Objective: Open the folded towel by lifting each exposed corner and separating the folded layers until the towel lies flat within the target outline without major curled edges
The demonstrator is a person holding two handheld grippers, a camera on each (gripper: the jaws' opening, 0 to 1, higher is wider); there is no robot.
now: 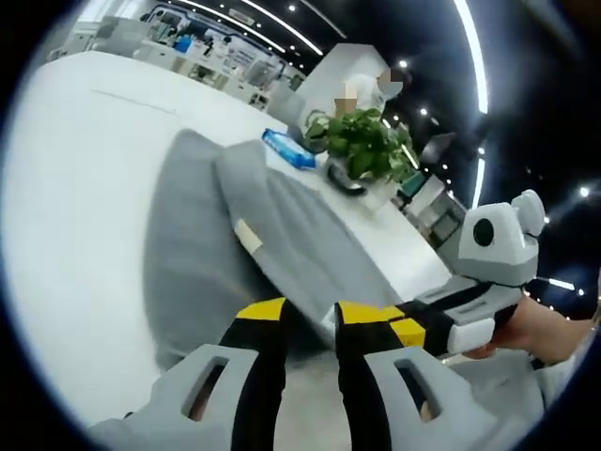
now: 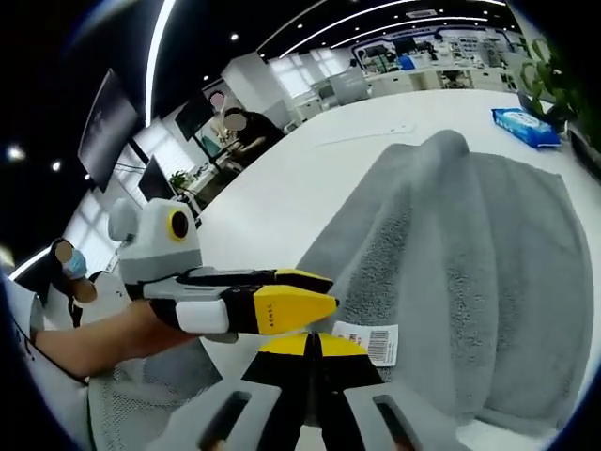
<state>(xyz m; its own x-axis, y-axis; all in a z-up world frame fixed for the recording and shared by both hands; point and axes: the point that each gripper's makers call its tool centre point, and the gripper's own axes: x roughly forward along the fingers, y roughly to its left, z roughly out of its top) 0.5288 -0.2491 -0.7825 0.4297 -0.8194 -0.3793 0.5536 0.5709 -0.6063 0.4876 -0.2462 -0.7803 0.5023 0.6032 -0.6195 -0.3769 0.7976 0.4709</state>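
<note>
A grey towel (image 1: 188, 254) lies folded on the white table (image 1: 84, 169), with a raised ridge running from its far end toward my jaws. My left gripper (image 1: 312, 312) sits at the near edge with towel fabric filling the gap between its fingers. My right gripper (image 1: 413, 331) comes in from the right, its yellow tip beside them. In the right gripper view the towel (image 2: 470, 244) spreads to the right, a barcode label (image 2: 368, 344) at its near corner. My right gripper (image 2: 315, 345) is shut at that corner. The left gripper (image 2: 315, 293) meets the same edge just above it.
A blue packet (image 1: 288, 148) (image 2: 526, 125) lies beyond the towel's far end, next to a potted plant (image 1: 362, 141) and a black object (image 1: 346, 183). Bare table (image 2: 310, 178) stretches left of the towel. People (image 2: 235, 122) sit in the background.
</note>
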